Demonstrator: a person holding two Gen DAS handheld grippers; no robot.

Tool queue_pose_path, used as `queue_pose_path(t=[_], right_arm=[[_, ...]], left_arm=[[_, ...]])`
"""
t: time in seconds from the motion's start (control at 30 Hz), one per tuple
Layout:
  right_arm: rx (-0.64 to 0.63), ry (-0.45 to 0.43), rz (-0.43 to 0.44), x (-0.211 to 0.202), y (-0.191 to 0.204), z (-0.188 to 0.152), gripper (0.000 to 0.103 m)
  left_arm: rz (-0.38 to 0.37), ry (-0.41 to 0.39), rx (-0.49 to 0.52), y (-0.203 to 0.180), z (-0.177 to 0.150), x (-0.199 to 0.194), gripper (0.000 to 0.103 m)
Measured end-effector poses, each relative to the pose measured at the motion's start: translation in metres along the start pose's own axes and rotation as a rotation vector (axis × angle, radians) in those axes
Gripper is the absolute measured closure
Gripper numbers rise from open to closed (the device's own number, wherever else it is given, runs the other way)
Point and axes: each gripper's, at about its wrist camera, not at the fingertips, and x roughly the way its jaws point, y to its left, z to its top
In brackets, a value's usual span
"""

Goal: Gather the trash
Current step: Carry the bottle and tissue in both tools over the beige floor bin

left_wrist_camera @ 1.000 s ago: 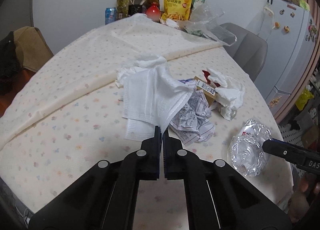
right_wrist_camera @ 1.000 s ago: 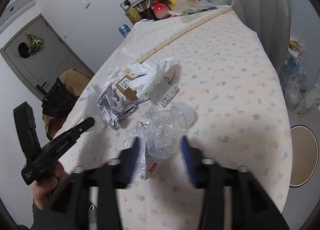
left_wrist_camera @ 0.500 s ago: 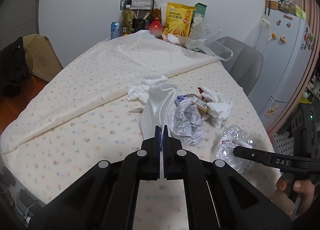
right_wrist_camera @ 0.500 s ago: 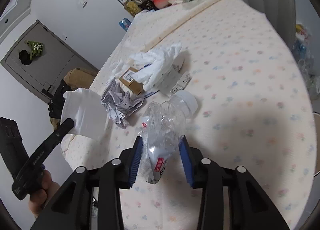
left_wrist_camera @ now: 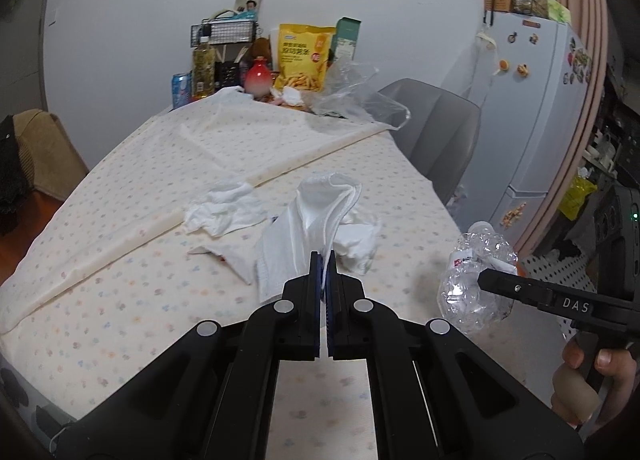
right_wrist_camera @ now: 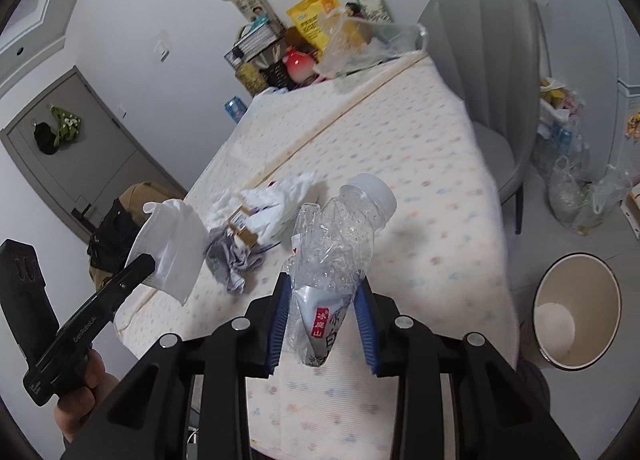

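Left tongs (left_wrist_camera: 325,260): clamped on white tissue (left_wrist_camera: 316,216).
Right tongs (right_wrist_camera: 322,302): just closed onto crushed bottle (right_wrist_camera: 340,232).
Bin (right_wrist_camera: 576,314): seemingly floor-standing beside table (right_wrist_camera: 420,164).

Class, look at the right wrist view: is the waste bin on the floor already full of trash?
No. The waste bin beside the table stands open, and its pale bottom shows with nothing lying inside.

bin (right_wrist_camera: 576,356) base hidden (behind gripper), tablecloth (right_wrist_camera: 420,164) blurred

walls: white | chair (right_wrist_camera: 492,72): grey | fridge (left_wrist_camera: 536,108): white | door (right_wrist_camera: 80,148): grey
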Motion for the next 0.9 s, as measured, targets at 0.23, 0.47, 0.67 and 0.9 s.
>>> queue_pose_path(t=[0.23,0.47,0.67,0.9], right_arm=[[0.04,-0.067,-0.048,-0.033,-0.027,0.005,0.071],[0.102,-0.124,-0.095,-0.063,-0.066,0.007,0.071],[0.164,-0.155,-0.137,-0.075,-0.101,0.008,0.071],[0.237,-0.178,-0.197,-0.085,-0.145,0.006,0.071]], left_arm=[[-0.043,-0.009,0.04,-0.032,0.009,0.008,0.1],[-0.097,-0.011,0.086,-0.069,0.019,0.021,0.1],[-0.143,-0.005,0.124,-0.099,0.026,0.032,0.1],[-0.202,0.009,0.179,-0.137,0.036,0.054,0.1]])
